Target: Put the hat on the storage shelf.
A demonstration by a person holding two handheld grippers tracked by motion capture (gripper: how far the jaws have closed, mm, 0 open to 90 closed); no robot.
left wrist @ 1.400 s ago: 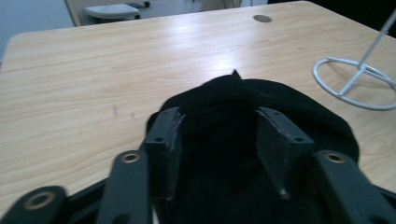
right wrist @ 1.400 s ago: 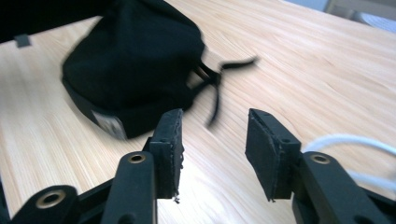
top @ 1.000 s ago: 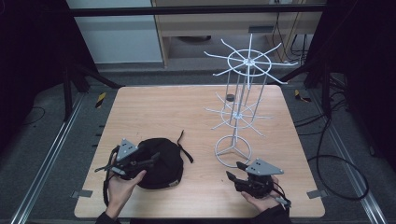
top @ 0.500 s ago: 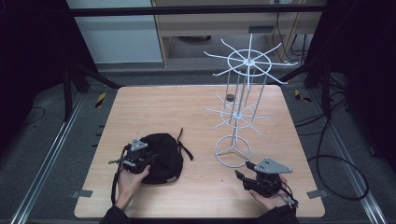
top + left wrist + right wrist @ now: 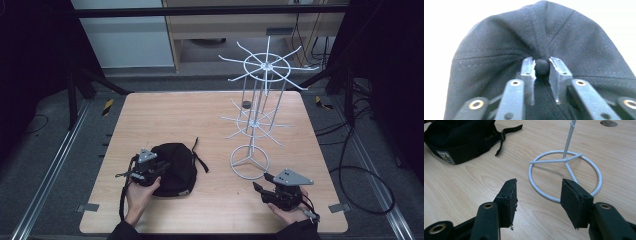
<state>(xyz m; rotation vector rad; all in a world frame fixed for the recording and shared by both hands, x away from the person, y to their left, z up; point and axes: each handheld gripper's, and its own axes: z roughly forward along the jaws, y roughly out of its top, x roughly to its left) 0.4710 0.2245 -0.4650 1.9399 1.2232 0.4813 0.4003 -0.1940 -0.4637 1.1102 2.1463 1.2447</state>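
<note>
The black cap [image 5: 175, 167] lies on the table [image 5: 165, 115] left of the white wire rack [image 5: 255, 125]. The left gripper [image 5: 541, 65] pinches narrowly around the cap's top button [image 5: 541, 67]; close squarely before lifting. The right gripper [image 5: 539, 197] waits wide apart near the rack's ring base [image 5: 565, 175].

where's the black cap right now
In the high view the black cap lies on the table's front left, left of the white wire rack's ring base, with the left claw on its crown.

matt woven cloth cap [image 5: 499, 50]
</note>
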